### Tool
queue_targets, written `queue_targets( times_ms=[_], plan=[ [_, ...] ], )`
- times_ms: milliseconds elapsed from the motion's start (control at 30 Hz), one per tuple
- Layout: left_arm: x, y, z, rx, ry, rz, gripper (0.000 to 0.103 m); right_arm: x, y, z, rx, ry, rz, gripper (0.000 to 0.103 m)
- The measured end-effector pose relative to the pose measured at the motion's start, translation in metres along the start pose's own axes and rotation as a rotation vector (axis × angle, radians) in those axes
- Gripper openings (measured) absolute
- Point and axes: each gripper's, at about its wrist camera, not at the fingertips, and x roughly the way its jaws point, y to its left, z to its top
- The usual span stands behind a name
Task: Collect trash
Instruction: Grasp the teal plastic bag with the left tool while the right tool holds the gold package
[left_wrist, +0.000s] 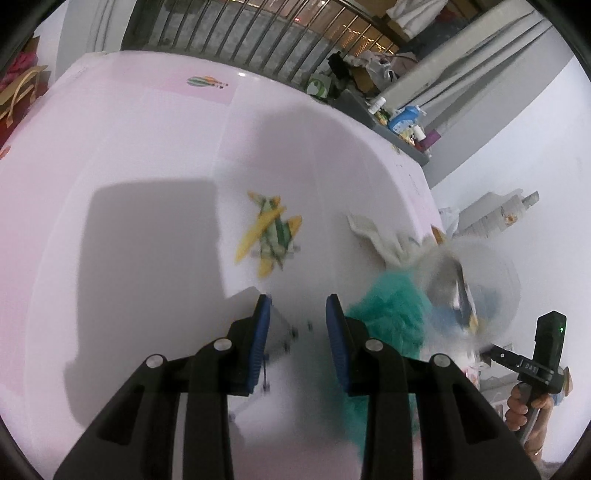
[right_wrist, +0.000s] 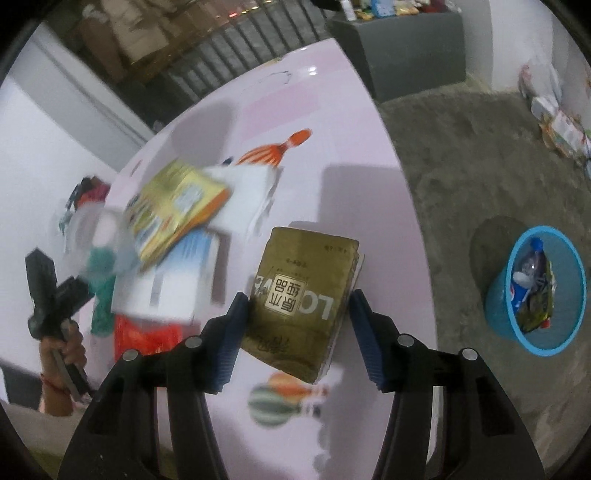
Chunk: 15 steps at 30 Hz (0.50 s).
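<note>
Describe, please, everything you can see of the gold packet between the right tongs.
The gold packet is a flat, rectangular pack in shiny, creased gold wrapping, with a pale square label of printed characters and large white letters along one side. Its right edge shows thin layered edges, like a worn box or sleeve. It sits tilted over the pink table, between the blue pads of the right tongs, which are closing; the left pad meets its edge, while a narrow gap seems to remain at the right pad.

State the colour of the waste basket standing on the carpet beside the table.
Bright blue; the waste basket shows best in the right wrist view.
</note>
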Motion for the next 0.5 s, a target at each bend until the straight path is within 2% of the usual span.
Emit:
queue_targets(
  times_ms=[100,267,333,400,500],
  plan=[
    [-0.012,0.005,-0.011,-0.024,0.009,-0.037,0.029,-0.008,0.003,-0.01,-0.034,0.002,0.016,0.053],
    [-0.034,-0.003,-0.017,-0.046,-0.027,-0.146,0.031,-0.012,0.008,-0.016,-0.044,0.001,0.027,0.053],
    [-0.036,-0.01,-0.019,-0.037,-0.015,-0.196,0.037,-0.012,0.007,-0.016,-0.036,-0.006,0.036,0.056],
    [-0.032,-0.019,-0.019,-0.019,0.011,-0.203,0.045,-0.014,0.006,-0.019,-0.023,-0.009,0.052,0.059],
    [-0.021,-0.037,-0.021,0.064,0.04,-0.151,0.05,-0.014,0.008,-0.027,-0.009,-0.008,0.063,0.061]
  ],
)
